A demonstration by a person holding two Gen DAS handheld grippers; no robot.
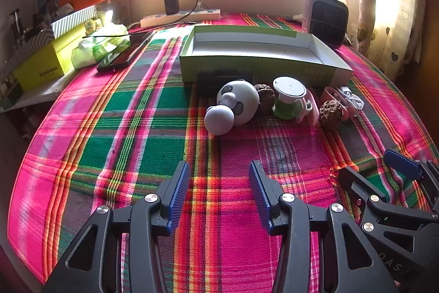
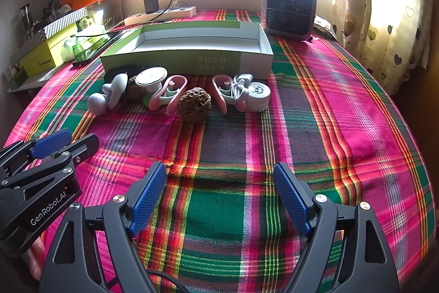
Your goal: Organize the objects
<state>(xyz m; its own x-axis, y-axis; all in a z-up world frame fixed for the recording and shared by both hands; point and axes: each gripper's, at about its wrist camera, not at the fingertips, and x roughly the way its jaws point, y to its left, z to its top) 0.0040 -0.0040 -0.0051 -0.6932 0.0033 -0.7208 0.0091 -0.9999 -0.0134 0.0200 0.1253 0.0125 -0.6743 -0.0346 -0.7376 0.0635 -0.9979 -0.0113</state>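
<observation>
- Your left gripper (image 1: 219, 169) hangs over bare plaid cloth (image 1: 123, 128), jaws spread, nothing between them.
- Your right gripper (image 2: 219, 172) is the same — jaws spread wide, empty, tilted down at the cloth.
- The two grippers sit side by side; the right one's fingers show at the lower right edge of the left view, just beside the left one.
- Open room: a broad stretch of cloth lies clear between both grippers and the row of small things. The right side of the table is open all the way to the curtain (image 2: 384, 18).
- The row sits just in front of the open green-and-white box (image 2: 192, 51): a white panda-faced toy (image 1: 238, 100), a grey ball (image 1: 219, 119) touching it, a round white disc on a green base (image 1: 288, 98), two pink clips (image 2: 170, 92), a rough brown walnut (image 2: 194, 104) nearest you, a second walnut (image 1: 264, 96) behind, a white cylinder (image 2: 258, 98).
- Box interior is empty; its near wall stands right behind the row.
- Far edge: power strip (image 2: 162, 14) with a black charger, a small grey fan (image 2: 290, 8) at the right rear.
- Left edge: a dark phone (image 1: 118, 54), a yellow-green box (image 1: 44, 65) — crowded there.
- Writing: "GenRobot.AI" on the left gripper body. Characters on the box front and print on the yellow-green box, too blurred to read.
</observation>
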